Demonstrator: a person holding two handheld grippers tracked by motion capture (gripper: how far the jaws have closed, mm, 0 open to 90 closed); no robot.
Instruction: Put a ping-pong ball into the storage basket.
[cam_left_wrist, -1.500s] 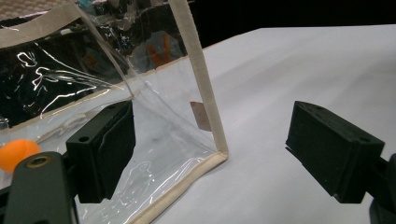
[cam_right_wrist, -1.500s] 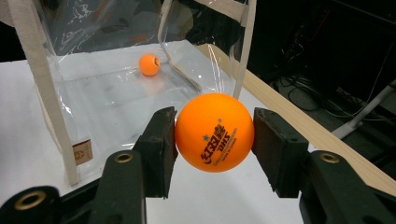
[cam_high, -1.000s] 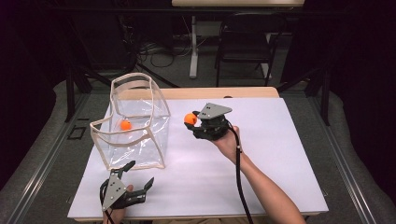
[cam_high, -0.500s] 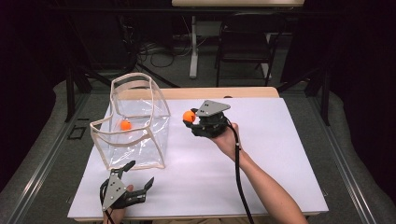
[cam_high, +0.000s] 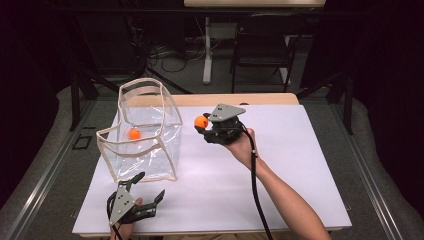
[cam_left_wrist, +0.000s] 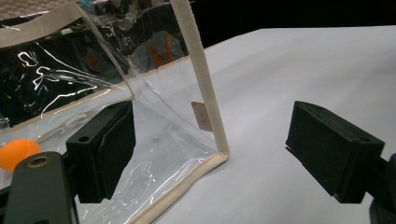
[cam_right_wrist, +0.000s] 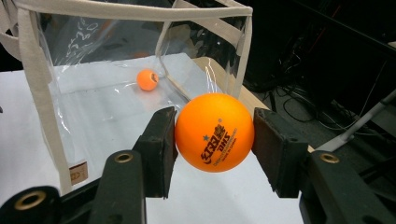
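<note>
High view shows the right tongs (cam_high: 204, 125) near the middle of the frame, clamped on an orange ball (cam_high: 201, 121) and held up above the white table (cam_high: 300, 165). Just to the left stands a clear bag (cam_high: 145, 135) with its top open. Another orange ball (cam_high: 134, 134) already lies inside it. The left tongs (cam_high: 147, 187) rest low at the bottom left, by the bag's near corner, with their jaws wide apart and holding nothing. I think the ball is on its way to the bag. Next it must go left, over the open top, then be let go.
</note>
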